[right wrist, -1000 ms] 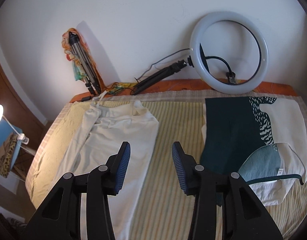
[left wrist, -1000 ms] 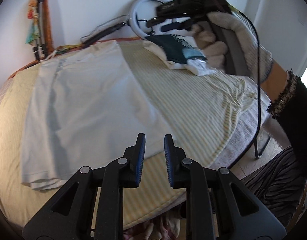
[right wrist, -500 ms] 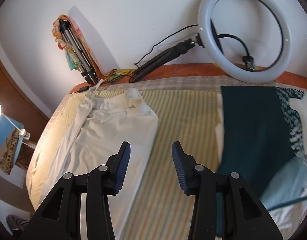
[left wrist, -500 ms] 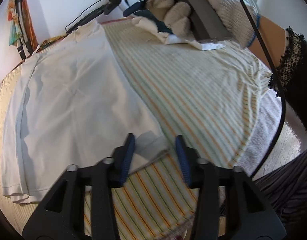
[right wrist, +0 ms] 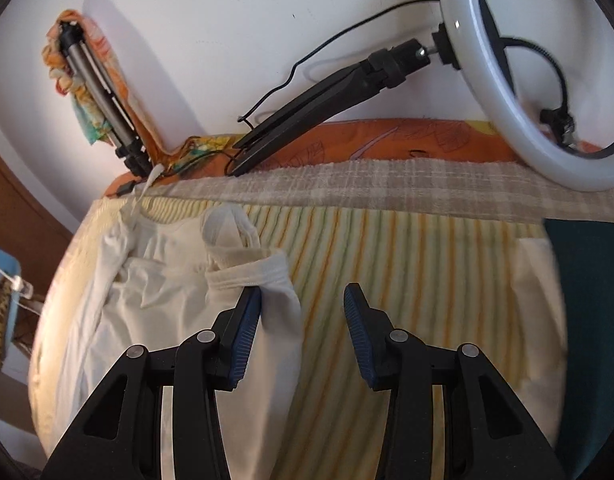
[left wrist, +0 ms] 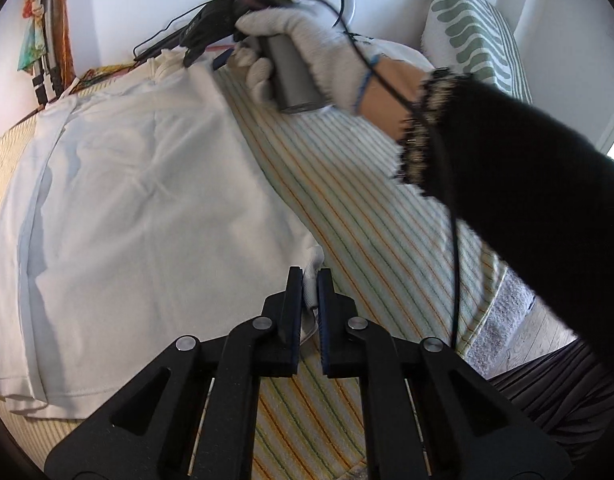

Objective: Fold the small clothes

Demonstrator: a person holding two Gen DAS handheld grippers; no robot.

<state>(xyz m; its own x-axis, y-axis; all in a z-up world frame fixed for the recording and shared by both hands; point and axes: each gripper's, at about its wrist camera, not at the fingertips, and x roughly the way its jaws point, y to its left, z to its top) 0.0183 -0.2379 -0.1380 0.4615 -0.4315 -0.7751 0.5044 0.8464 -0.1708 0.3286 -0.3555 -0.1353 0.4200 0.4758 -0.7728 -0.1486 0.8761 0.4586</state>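
Note:
A white garment lies spread on the striped bed cover. In the left wrist view my left gripper is shut on the garment's near right corner, with a fold of white cloth pinched between its pads. At the far end of the garment the other hand, in a grey glove, holds my right gripper over the shoulder. In the right wrist view my right gripper is closing around the white garment's shoulder edge. That edge lies between the jaws, and the pads do not press on it.
A ring light on a black stand leans against the wall at the bed's far edge. A tripod with a colourful cloth stands at the back left. A dark green garment lies to the right. A patterned pillow is at the far right.
My left gripper has lowered onto the garment's near corner and shut on it. My right gripper has moved left and down to the garment's far shoulder, its jaws narrowing.

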